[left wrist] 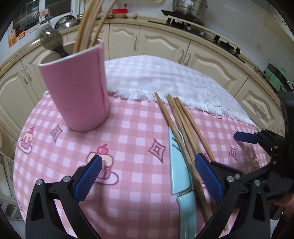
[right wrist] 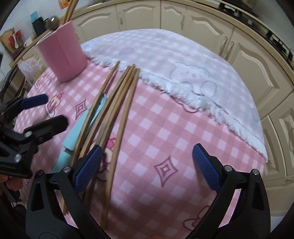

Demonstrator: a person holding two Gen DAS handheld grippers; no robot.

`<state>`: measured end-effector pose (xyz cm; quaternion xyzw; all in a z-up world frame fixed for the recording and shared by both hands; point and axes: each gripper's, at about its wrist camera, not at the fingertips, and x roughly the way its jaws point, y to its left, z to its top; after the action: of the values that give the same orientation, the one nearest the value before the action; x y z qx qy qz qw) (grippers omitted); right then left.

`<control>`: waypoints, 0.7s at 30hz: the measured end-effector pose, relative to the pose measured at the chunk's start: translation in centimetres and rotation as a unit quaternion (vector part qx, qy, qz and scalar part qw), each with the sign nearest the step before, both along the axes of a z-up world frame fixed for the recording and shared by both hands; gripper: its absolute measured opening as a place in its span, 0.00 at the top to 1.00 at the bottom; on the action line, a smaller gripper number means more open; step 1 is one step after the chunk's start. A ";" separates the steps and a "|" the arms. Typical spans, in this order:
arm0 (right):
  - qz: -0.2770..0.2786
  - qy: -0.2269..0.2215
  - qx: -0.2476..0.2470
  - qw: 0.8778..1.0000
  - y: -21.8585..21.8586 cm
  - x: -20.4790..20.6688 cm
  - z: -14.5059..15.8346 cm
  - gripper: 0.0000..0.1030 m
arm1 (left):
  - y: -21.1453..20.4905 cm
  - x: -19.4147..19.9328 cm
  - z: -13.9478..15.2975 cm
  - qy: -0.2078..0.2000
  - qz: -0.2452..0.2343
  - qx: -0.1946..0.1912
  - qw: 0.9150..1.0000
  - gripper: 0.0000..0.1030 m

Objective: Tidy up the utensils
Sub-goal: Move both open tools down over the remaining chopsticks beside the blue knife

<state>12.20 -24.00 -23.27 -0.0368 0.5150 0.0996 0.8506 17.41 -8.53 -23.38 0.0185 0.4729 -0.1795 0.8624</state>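
A pink cup [left wrist: 79,88] stands on the pink checked cloth and holds several wooden chopsticks [left wrist: 88,27] and a metal spoon [left wrist: 52,41]. Several loose chopsticks [left wrist: 182,126] lie on the cloth beside a light blue knife [left wrist: 179,169]. My left gripper [left wrist: 148,174] is open and empty, its right finger beside the chopsticks' near ends. My right gripper [right wrist: 147,161] is open and empty, with the loose chopsticks [right wrist: 117,103] running under its left finger. The cup [right wrist: 62,55] and the knife [right wrist: 80,126] also show in the right wrist view.
A white fringed towel [left wrist: 165,79] covers the far half of the round table [left wrist: 46,147]. Cream kitchen cabinets [left wrist: 161,46] ring the table. A stove with a steel pot [left wrist: 189,7] stands at the back. The right gripper's fingers [left wrist: 246,137] show at the left view's right edge.
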 end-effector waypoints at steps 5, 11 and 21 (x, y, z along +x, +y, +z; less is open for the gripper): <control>-0.018 -0.005 -0.013 1.000 -1.0 0.0 -0.2 0.15 | -1.5 1.2 -1.2 0.016 -0.007 0.019 1.000 0.04; -0.029 -0.002 -0.012 1.000 -2.3 0.2 0.0 0.15 | -1.9 1.9 -1.8 0.016 -0.013 0.033 0.999 0.05; -0.029 0.003 -0.016 0.999 -2.0 1.7 -0.1 0.15 | -0.4 2.3 -1.2 0.019 -0.022 0.015 0.999 0.20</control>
<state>13.90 -26.04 -23.40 -0.0348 0.5199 0.0671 0.8509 19.73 -8.92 -24.60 0.0387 0.4912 -0.1915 0.8488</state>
